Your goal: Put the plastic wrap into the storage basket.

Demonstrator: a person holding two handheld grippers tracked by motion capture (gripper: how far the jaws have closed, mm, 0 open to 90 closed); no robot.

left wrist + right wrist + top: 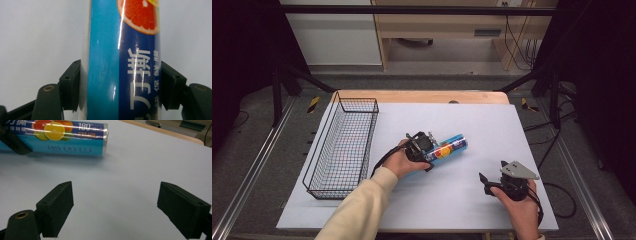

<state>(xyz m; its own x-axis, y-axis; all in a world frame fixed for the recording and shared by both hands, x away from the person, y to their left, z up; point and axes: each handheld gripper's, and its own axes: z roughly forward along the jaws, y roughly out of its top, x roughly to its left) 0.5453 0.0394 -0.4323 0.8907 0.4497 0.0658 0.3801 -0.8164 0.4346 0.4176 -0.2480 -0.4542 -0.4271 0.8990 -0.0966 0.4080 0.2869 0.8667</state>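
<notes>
I have the roll in my left pinchers now.

My left gripper (120, 85) is squeezed tight on the blue cling-wrap roll (120, 62), one black pad on each side of it; the roll lies flat on the white table (492, 125), near the middle; my right gripper (115, 207) is wide apart with nothing in it, low over the table near the front edge, well away from the roll; the grab looks done; I think the lift and the trip to the wire basket (343, 145) on the left come next; the basket has nothing in it yet.
</notes>
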